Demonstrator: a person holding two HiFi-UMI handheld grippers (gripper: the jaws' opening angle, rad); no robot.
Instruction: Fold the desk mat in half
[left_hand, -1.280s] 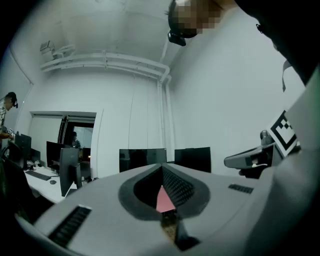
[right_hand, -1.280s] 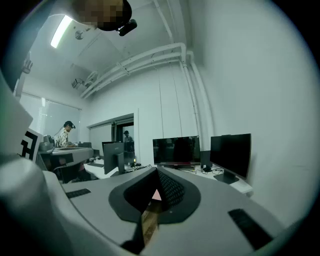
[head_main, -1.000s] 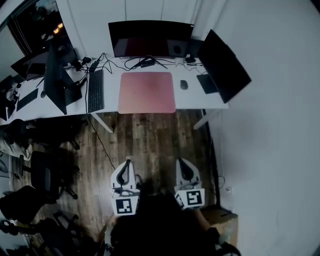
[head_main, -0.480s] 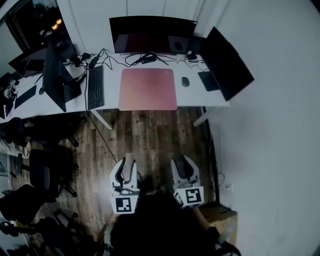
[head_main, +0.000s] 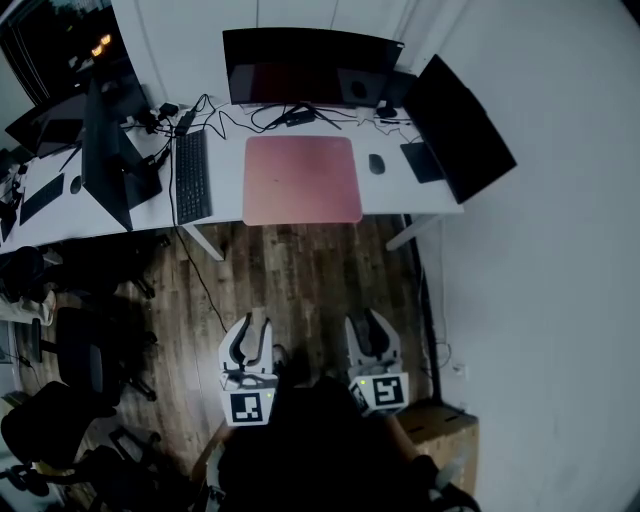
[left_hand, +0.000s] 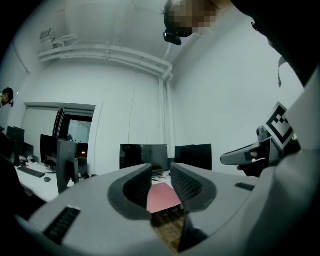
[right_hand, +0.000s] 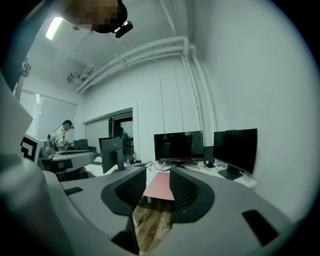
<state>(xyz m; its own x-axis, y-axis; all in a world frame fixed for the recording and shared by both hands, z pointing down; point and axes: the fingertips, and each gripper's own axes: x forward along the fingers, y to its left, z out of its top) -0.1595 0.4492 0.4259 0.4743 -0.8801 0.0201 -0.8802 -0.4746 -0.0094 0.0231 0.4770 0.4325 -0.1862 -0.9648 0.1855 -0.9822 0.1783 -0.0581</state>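
- We see the pink desk mat (head_main: 302, 180) lying flat and unfolded on the white tabletop (head_main: 225, 208); the mat's near edge runs along the tabletop's front edge
- Behind the mat stands a wide dark monitor (head_main: 310, 65); a keyboard (head_main: 190, 176) lies to the left of the mat, apart from it; a mouse (head_main: 377, 164) sits just to the right of the mat; a second monitor (head_main: 458, 125) stands further right of the mat, turned at an angle
- We hold both grippers well short of the mat, over the wooden floor (head_main: 300, 275); the left gripper (head_main: 250, 338) is on the mat's near left, the right gripper (head_main: 368, 333) on its near right; both point toward the mat
- The left fingers (left_hand: 137, 186) stand apart with nothing between them; only the distant mat shows through the gap
- The right fingers (right_hand: 186, 190) are opening; nothing is between them, and the mat shows far off in the gap
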